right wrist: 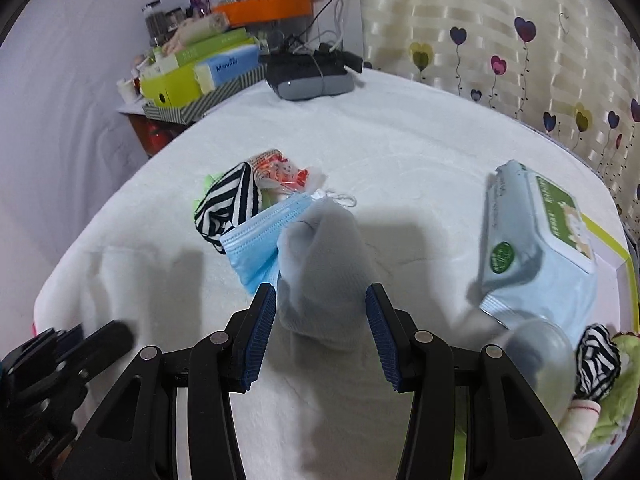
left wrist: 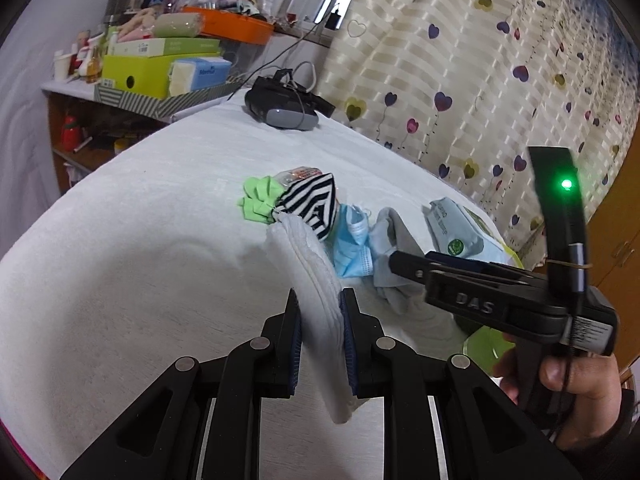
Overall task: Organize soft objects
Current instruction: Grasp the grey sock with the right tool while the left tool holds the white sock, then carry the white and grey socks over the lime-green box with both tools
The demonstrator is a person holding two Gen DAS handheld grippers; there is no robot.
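L gripper (left wrist: 320, 312) is clamping a white cloth (left wrist: 316, 276), hiding pile behind; R gripper (right wrist: 321, 312) is straddling grey sock (right wrist: 324, 264) beside it, jaws open, pads not touching.

A folded white cloth (left wrist: 320, 280) stood on edge, pinched upright. Behind it lay a striped black-and-white sock (left wrist: 314, 204), a green rag (left wrist: 258, 200), a crumpled blue face mask (right wrist: 260, 240) and a pale grey sock (right wrist: 324, 268), bunched together on the white-covered tabletop (right wrist: 400, 140).

White-covered table (right wrist: 400, 136) bears sock (right wrist: 324, 256), mask (right wrist: 260, 240), wipes (right wrist: 532, 248).
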